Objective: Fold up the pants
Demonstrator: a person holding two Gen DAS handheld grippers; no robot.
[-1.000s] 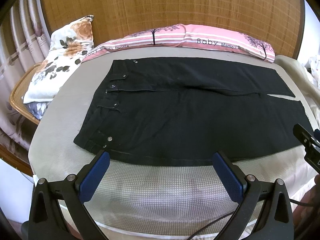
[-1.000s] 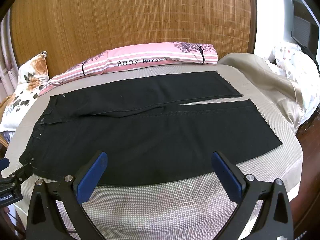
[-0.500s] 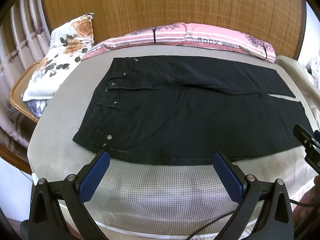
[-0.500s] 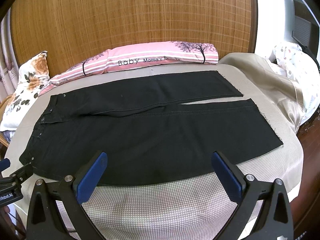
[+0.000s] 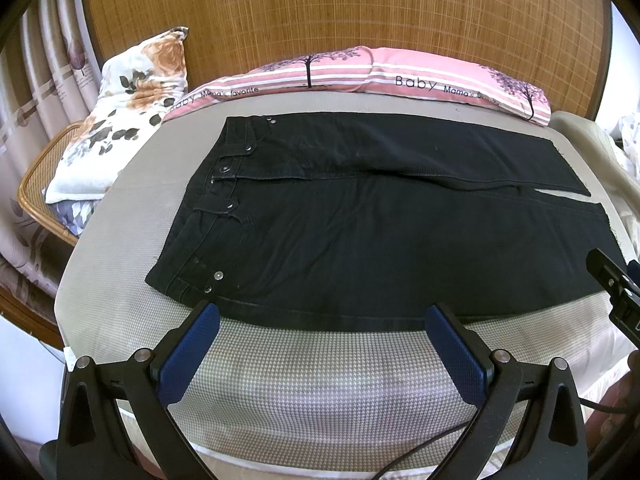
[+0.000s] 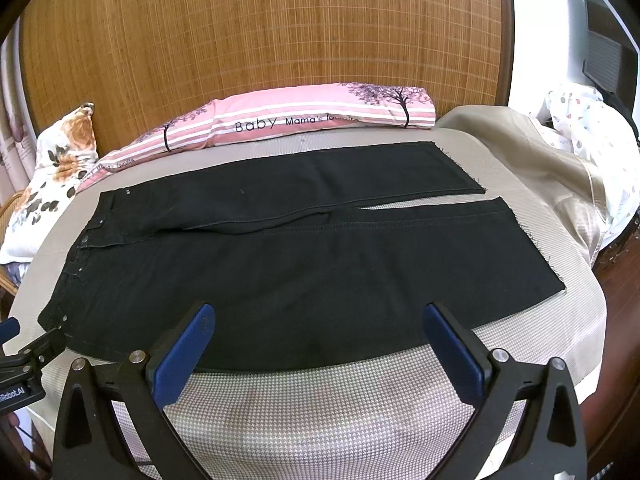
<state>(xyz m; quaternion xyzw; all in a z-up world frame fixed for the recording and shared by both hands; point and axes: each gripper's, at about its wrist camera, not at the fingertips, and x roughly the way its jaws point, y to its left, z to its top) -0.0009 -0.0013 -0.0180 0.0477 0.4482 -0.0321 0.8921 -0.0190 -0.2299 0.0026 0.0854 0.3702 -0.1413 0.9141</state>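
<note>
Black pants (image 5: 360, 224) lie flat and spread on the bed, waistband to the left, both legs running right; they also show in the right wrist view (image 6: 304, 256). My left gripper (image 5: 320, 312) is open and empty, its blue pads just at the near edge of the pants by the waistband end. My right gripper (image 6: 316, 312) is open and empty, hovering over the near edge of the near leg. Each gripper shows at the edge of the other's view.
The bed has a grey checked cover (image 5: 320, 380). A pink striped pillow (image 5: 380, 76) lies along the woven headboard (image 5: 340, 8). A floral pillow (image 5: 120, 112) sits at the left over a rattan frame. A beige blanket (image 6: 540, 168) is bunched at the right.
Both grippers have drifted very slightly forward toward the pants' near edge. The pants have not moved.
</note>
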